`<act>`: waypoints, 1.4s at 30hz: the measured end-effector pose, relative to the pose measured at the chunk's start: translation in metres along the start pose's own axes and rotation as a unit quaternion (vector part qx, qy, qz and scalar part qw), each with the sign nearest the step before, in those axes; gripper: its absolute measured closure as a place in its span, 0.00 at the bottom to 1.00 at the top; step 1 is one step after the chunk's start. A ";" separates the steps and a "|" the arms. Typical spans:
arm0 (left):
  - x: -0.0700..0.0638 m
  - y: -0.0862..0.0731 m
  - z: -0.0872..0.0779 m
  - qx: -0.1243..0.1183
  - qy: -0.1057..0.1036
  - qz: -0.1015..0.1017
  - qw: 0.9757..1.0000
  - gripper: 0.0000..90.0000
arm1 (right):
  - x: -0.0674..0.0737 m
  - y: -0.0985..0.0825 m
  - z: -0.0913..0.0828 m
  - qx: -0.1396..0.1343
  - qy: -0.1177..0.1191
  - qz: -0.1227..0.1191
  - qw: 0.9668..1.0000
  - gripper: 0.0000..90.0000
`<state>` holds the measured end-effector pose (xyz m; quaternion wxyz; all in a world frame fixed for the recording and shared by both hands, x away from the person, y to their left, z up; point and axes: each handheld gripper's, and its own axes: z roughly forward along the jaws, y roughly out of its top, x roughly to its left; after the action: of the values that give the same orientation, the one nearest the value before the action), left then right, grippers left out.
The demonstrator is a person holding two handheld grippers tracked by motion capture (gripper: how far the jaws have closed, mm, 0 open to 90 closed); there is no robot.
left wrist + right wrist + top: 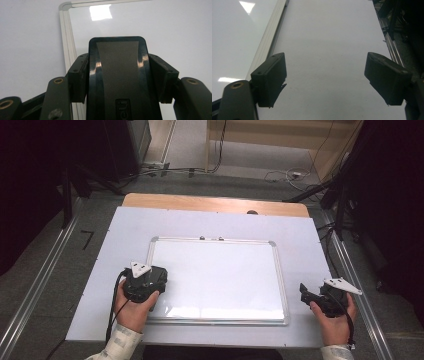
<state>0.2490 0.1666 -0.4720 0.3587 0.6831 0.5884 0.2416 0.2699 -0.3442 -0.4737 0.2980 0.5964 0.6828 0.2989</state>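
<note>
The left gripper is clamped on a black, felt-faced whiteboard eraser over the near-left corner of the silver-framed rectangular whiteboard; the right gripper rests with its jaws apart, empty, beside the board's right edge. Tilting the eraser could lift its felt, or it might catch the frame.

white rectangular whiteboard with silver metal frame: 1 | black glossy plastic eraser with grey felt face, over the whiteboard's left edge: 1 | black two-jaw grippers: 2
</note>
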 end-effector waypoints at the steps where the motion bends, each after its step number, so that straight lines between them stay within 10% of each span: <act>1: 0.000 0.000 0.000 0.001 0.001 0.000 1.000 0.45 | 0.000 0.000 0.000 0.000 0.000 0.000 1.000 0.18; 23: -0.013 -0.013 0.012 0.017 0.060 -0.020 0.998 0.44 | 0.006 0.002 0.004 0.004 0.001 -0.009 1.000 0.18; 42: -0.012 -0.015 0.016 0.023 0.065 -0.025 0.997 0.43 | 0.005 0.001 0.003 0.001 0.000 -0.009 1.000 0.18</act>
<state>0.2495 0.1520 -0.4929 0.3096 0.6593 0.6326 0.2632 0.2729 -0.3394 -0.4751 0.3000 0.5903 0.6888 0.2952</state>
